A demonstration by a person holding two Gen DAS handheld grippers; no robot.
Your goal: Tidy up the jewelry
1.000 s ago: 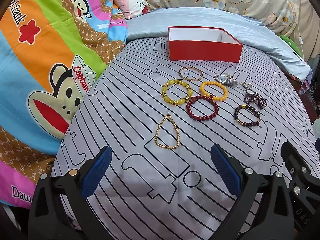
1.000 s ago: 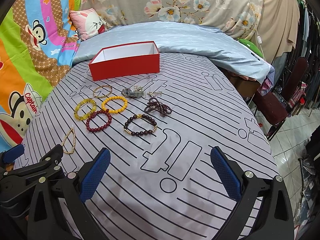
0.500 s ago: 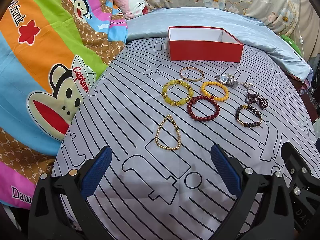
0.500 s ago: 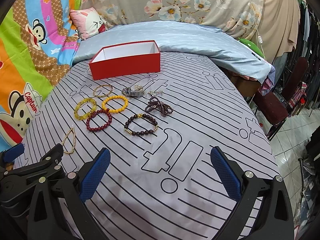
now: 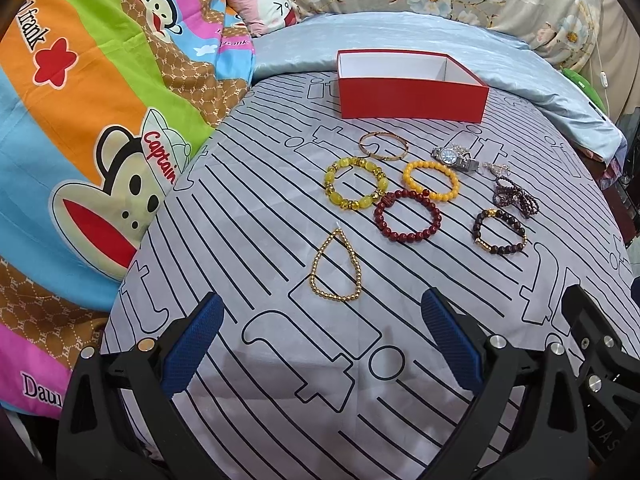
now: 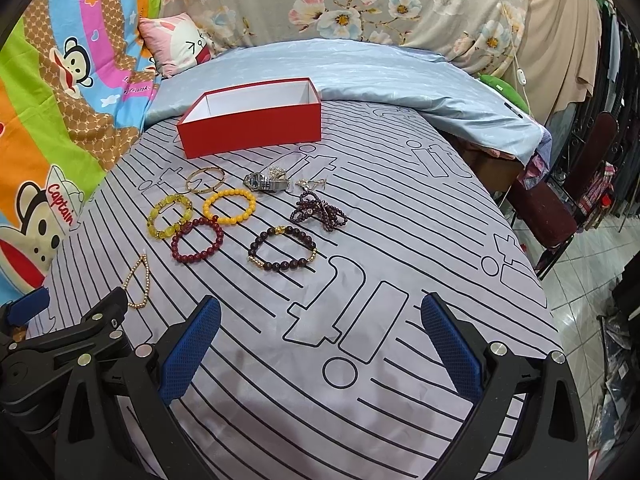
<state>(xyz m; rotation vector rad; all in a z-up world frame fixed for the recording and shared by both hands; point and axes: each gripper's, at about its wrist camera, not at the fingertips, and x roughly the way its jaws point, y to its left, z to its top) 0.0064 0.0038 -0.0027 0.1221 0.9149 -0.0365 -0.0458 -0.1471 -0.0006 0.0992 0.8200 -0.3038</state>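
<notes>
Several bracelets lie on the grey striped bedsheet (image 5: 248, 216): a gold bead chain (image 5: 335, 269), a yellow stone bracelet (image 5: 355, 184), an orange bead bracelet (image 5: 430, 181), a dark red bead bracelet (image 5: 407, 216), a dark brown bead bracelet (image 5: 499, 232), a thin gold bangle (image 5: 383, 145), a silver watch (image 5: 454, 158) and a tangled purple bead string (image 5: 514, 196). An open, empty red box (image 5: 412, 84) stands behind them. My left gripper (image 5: 320, 312) is open, just short of the gold chain. My right gripper (image 6: 320, 320) is open, short of the dark brown bracelet (image 6: 282, 252).
A colourful cartoon blanket (image 5: 80, 140) lies along the left. A light blue quilt (image 6: 360, 76) and a pink pillow (image 6: 180, 44) lie behind the box (image 6: 252, 118). The bed edge drops off at the right, by a dark red chair (image 6: 560, 208) and tiled floor.
Both grippers have crept slightly forward toward the jewelry. Nothing on the bed has moved.
</notes>
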